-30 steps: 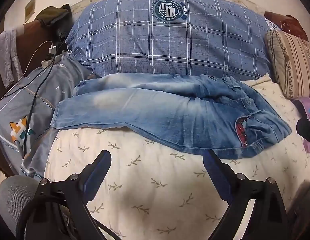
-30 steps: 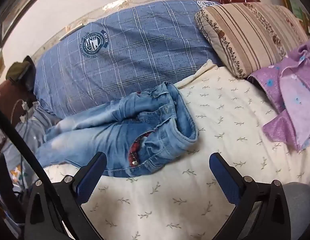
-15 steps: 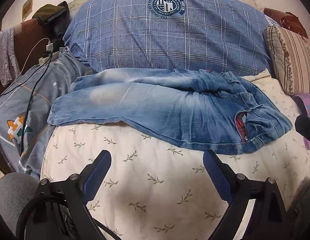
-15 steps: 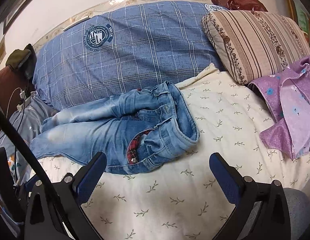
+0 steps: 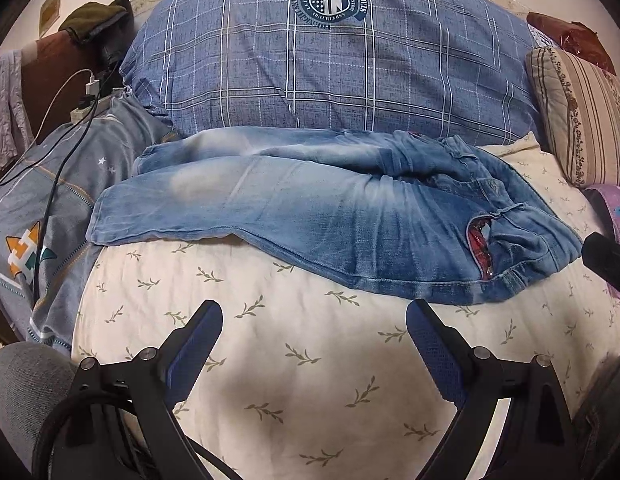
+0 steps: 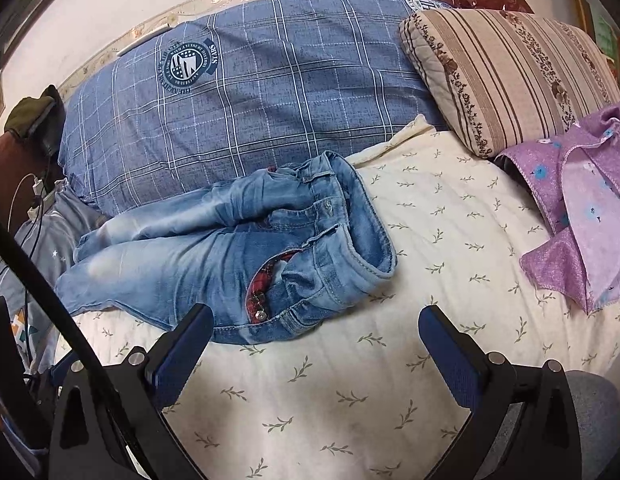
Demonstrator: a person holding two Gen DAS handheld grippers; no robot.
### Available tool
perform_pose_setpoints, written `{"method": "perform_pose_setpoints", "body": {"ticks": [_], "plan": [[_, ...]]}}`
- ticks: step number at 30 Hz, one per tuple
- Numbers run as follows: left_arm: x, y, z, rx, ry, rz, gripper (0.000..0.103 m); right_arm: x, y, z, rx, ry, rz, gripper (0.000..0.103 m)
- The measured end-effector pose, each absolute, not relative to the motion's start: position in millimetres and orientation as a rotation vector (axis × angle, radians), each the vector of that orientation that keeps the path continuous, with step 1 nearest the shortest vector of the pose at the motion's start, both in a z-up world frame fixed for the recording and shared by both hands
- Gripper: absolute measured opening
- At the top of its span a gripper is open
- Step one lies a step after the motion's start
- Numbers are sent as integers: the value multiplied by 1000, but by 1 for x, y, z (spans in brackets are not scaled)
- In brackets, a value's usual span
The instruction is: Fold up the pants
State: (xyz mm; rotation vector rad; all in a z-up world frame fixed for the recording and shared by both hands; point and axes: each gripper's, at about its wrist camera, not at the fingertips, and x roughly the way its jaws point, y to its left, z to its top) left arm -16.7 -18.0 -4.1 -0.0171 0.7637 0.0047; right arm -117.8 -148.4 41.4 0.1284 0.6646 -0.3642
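My faded blue denim pants (image 5: 310,216) lie lengthwise on the cream leaf-print bedsheet (image 5: 310,360), against the blue plaid pillow (image 5: 330,72). I hold my left gripper (image 5: 314,344) and right gripper (image 6: 316,344) spread wide, empty (poised short of the near edge).

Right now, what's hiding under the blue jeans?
The jeans lie on the cream leaf-print sheet, their leg ends overhanging a grey quilt. A big blue checked pillow sits behind them. Whatever lies directly beneath the denim is covered, so I cannot see it.
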Motion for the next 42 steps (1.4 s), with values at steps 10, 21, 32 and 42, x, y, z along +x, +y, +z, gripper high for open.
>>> {"method": "perform_pose_setpoints", "body": {"ticks": [10,21,32,42], "plan": [[-12,-19,-6,-30,768,-2,94,-115,-147,36,118,679,-363,102],[-7,-10,-10,-70,831,-28,90,-127,-179,47,246,605,-333,95],[-21,8,5,-130,808,-22,87,-124,-174,54,240,668,-288,92],[-18,20,9,-228,868,-98,83,-132,-182,62,255,719,-290,92]]}}
